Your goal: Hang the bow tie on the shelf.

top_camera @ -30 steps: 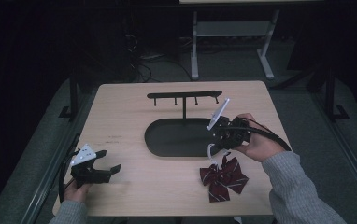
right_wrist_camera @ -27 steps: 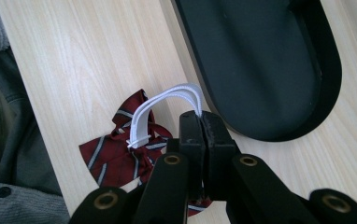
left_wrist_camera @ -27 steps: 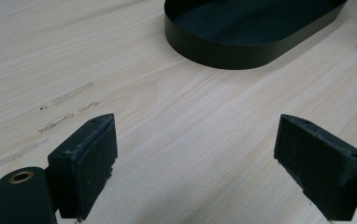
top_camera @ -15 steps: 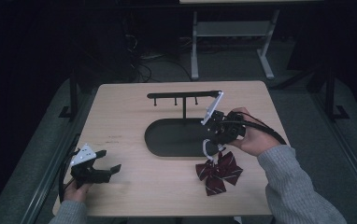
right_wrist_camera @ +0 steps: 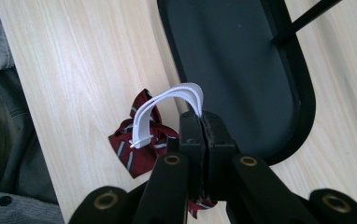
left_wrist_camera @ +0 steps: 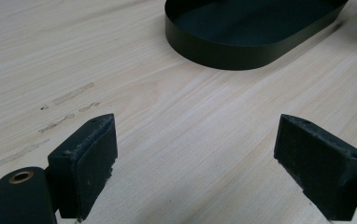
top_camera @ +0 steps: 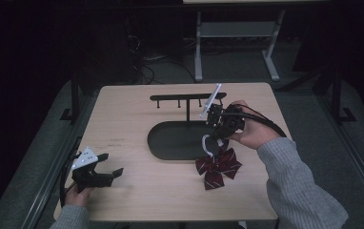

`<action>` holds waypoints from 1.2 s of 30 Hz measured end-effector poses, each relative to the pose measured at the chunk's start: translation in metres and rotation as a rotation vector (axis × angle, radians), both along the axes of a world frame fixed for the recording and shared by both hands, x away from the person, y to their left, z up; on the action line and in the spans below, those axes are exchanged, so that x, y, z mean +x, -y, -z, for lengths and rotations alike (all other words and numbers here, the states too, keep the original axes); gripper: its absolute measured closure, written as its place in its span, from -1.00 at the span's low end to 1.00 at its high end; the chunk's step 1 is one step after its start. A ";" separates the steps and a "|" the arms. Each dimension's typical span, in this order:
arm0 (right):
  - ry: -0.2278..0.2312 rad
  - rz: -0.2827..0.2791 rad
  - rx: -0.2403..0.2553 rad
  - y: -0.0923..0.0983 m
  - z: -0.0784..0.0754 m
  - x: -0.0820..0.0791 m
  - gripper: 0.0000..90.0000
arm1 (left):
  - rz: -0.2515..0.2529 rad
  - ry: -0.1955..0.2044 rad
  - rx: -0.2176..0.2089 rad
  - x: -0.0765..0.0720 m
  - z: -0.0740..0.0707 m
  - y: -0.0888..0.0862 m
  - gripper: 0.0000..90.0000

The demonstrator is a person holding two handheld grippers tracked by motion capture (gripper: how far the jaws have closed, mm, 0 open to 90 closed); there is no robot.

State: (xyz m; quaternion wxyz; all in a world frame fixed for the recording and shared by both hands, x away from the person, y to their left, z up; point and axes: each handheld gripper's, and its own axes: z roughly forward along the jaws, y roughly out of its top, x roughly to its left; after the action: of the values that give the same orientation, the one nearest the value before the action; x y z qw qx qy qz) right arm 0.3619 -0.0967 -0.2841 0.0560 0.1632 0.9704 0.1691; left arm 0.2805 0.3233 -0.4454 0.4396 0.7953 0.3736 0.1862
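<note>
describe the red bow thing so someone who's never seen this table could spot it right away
On the light wooden table, find the black oval tray that forms the base of the hook stand. Just off its near right edge, under the right gripper, is the bow: dark red, pale-striped, with a white elastic loop pinched in the jaws.

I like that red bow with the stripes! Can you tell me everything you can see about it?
The bow is dark red cloth with thin pale stripes, folded into pointed wings. A white elastic loop rises from its middle, and the right gripper has its jaws shut on that loop. The bow hangs low beside the near edge of the black oval stand base; whether it touches the wooden table cannot be told.
</note>
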 end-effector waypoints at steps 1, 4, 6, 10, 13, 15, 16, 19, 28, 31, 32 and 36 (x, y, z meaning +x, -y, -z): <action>0.000 0.000 0.000 0.000 0.000 0.000 0.95 | 0.000 0.002 0.000 0.000 0.000 0.000 -0.71; 0.001 0.001 -0.007 -0.003 -0.004 0.003 0.95 | 0.000 -0.002 0.002 0.000 -0.001 -0.001 -0.71; 0.001 -0.001 -0.006 -0.003 -0.005 0.004 0.95 | 0.000 -0.002 0.002 0.000 -0.001 -0.001 -0.71; 0.002 -0.005 -0.009 -0.005 -0.009 0.008 0.95 | 0.000 -0.002 0.003 0.000 0.000 -0.001 -0.71; 0.001 -0.001 -0.007 -0.007 -0.011 0.010 0.95 | -0.001 -0.003 0.002 0.000 0.000 -0.001 -0.71; 0.000 0.000 -0.011 -0.008 -0.012 0.012 0.95 | -0.001 -0.003 0.002 0.000 0.000 -0.001 -0.71; 0.001 -0.003 -0.008 -0.010 -0.014 0.014 0.95 | 0.000 -0.002 0.003 0.000 -0.001 -0.001 -0.71; -0.002 -0.004 -0.006 -0.011 -0.014 0.016 0.95 | 0.000 -0.001 0.003 0.001 -0.001 -0.001 -0.71; -0.013 -0.012 -0.018 -0.019 -0.017 0.027 0.94 | -0.002 0.002 0.000 0.001 -0.001 -0.002 -0.71; -0.016 -0.009 -0.018 -0.020 -0.018 0.030 0.94 | -0.004 0.005 -0.005 0.001 0.000 -0.002 -0.71; -0.018 -0.010 -0.014 -0.020 -0.018 0.031 0.94 | -0.003 0.002 -0.001 0.001 -0.001 -0.002 -0.71; -0.019 -0.007 -0.016 -0.020 -0.019 0.035 0.94 | -0.003 0.002 -0.001 0.001 -0.001 -0.002 -0.71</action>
State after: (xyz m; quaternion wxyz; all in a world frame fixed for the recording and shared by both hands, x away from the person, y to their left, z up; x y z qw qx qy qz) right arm 0.3974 -0.0763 -0.2656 0.0475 0.1608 0.9728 0.1599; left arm 0.2814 0.3253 -0.4447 0.4401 0.7943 0.3744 0.1877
